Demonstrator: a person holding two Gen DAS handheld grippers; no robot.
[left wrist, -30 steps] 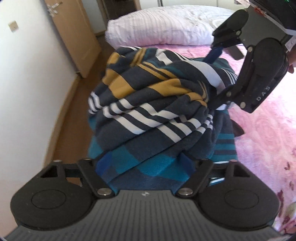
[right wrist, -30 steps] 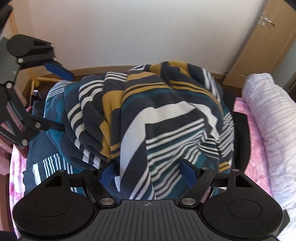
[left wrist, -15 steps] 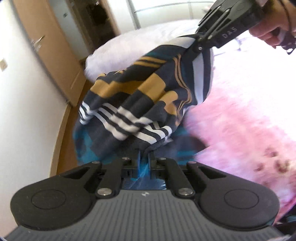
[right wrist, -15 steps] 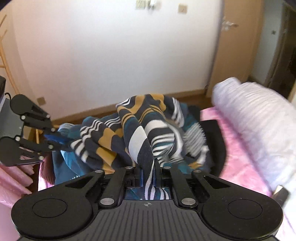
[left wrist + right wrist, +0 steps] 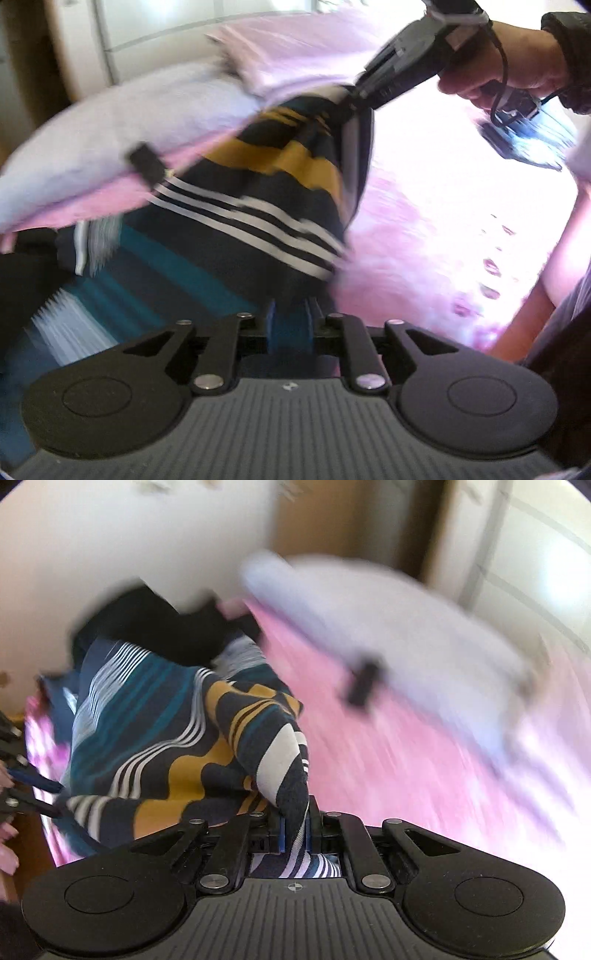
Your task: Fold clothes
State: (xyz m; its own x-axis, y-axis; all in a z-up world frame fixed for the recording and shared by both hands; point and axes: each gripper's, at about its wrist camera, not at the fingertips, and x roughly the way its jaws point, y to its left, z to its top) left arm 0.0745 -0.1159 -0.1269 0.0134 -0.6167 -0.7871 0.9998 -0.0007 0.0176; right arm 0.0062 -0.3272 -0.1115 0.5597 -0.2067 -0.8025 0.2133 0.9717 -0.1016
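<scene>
Both views are smeared by motion blur. A striped garment (image 5: 266,192), navy with mustard, teal and white bands, hangs stretched between the two grippers above a bed covered in a pink floral sheet (image 5: 436,229).

In the left wrist view, the left gripper (image 5: 290,325) sits at 6 o'clock with its blue pads close together around teal and navy cloth; its jaws are opening slightly, and the fabric is between them, apparently pinched, though the blur makes the contact hard to read. From there the garment rises toward 1 o'clock, where the right gripper (image 5: 351,101) bites its upper edge. A person's hand (image 5: 509,70) in a dark sleeve grips that tool's handle at the top right. A pale lilac pillow (image 5: 122,122) lies along the bed from 9 to 12 o'clock, with a small dark object (image 5: 146,166) on it that cannot be identified.

In the right wrist view, the right gripper (image 5: 295,829) at 6 o'clock has its pads pressed together on a fold of the garment (image 5: 166,746), a white and navy striped edge passing straight between them. The cloth spreads toward 9 o'clock, where the left gripper (image 5: 55,797) holds its far edge at the frame's rim. Dark clothing (image 5: 155,627) lies heaped beyond the garment at 11 o'clock. The pillow (image 5: 388,613) runs from 12 to 3 o'clock over the pink sheet (image 5: 406,760).
</scene>
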